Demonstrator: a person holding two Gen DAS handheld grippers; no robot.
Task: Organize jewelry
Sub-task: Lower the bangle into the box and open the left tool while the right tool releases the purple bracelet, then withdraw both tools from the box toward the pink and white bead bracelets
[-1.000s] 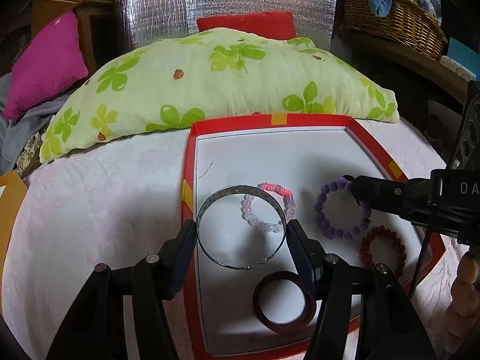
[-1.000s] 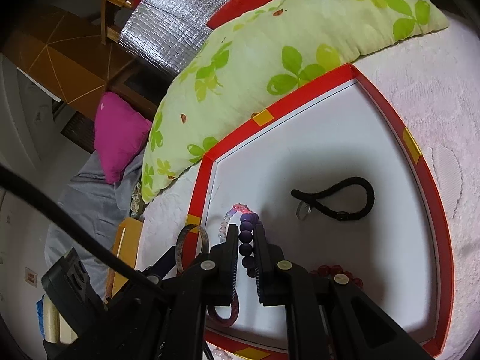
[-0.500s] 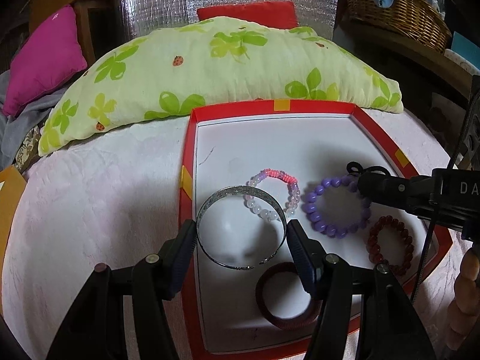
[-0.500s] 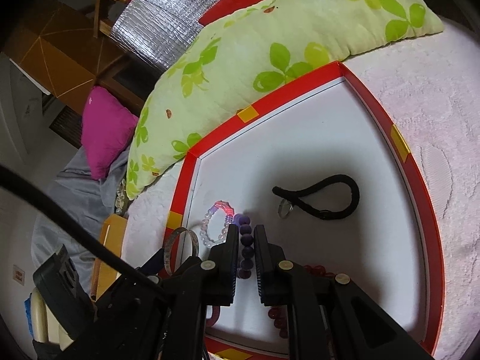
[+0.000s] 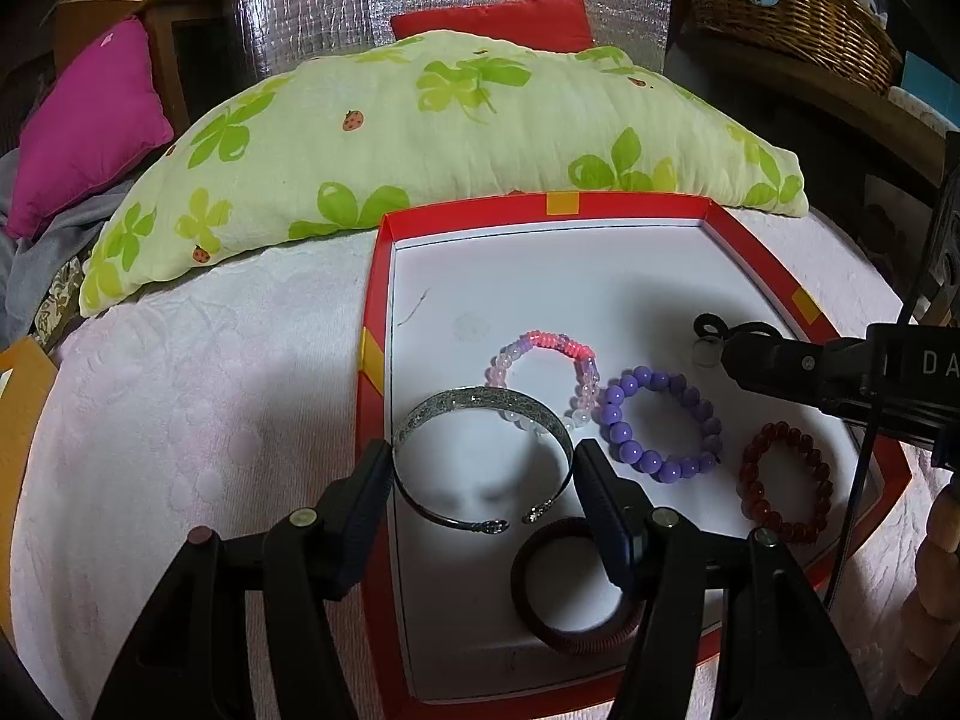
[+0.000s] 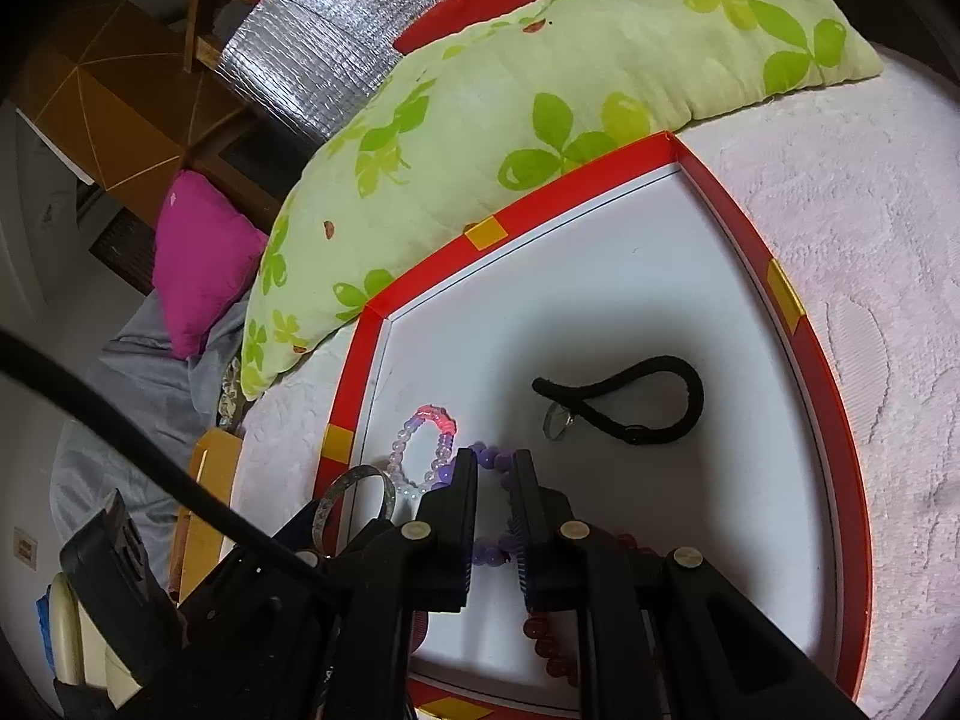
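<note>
A red-rimmed white tray (image 5: pixel 372 324) lies on the bedspread. My left gripper (image 5: pixel 483 465) is shut on a silver bangle (image 5: pixel 480 405), held over the tray's left part. A purple bead bracelet (image 5: pixel 618 432) lies flat on the tray. Just above its far side hovers my right gripper (image 6: pixel 493 462), jaws a narrow gap apart and pressing on nothing; purple beads (image 6: pixel 486 553) show through the gap. Also in the tray are a pink-and-white bead bracelet (image 5: pixel 555 341), a dark red bead bracelet (image 5: pixel 753 489), a maroon band (image 5: pixel 528 594) and a black cord loop (image 6: pixel 690 396).
A green leaf-print pillow (image 5: pixel 450 138) lies against the tray's far rim. A magenta cushion (image 5: pixel 84 126) sits far left and a wicker basket (image 5: pixel 798 6) far right. Pale pink bedspread (image 5: pixel 180 420) surrounds the tray. An orange box (image 5: pixel 18 420) is at the left edge.
The purple bracelet went from hanging in the right gripper's jaws to lying flat on the tray, and the right gripper's tips came off it. The left gripper kept hold of the silver bangle.
</note>
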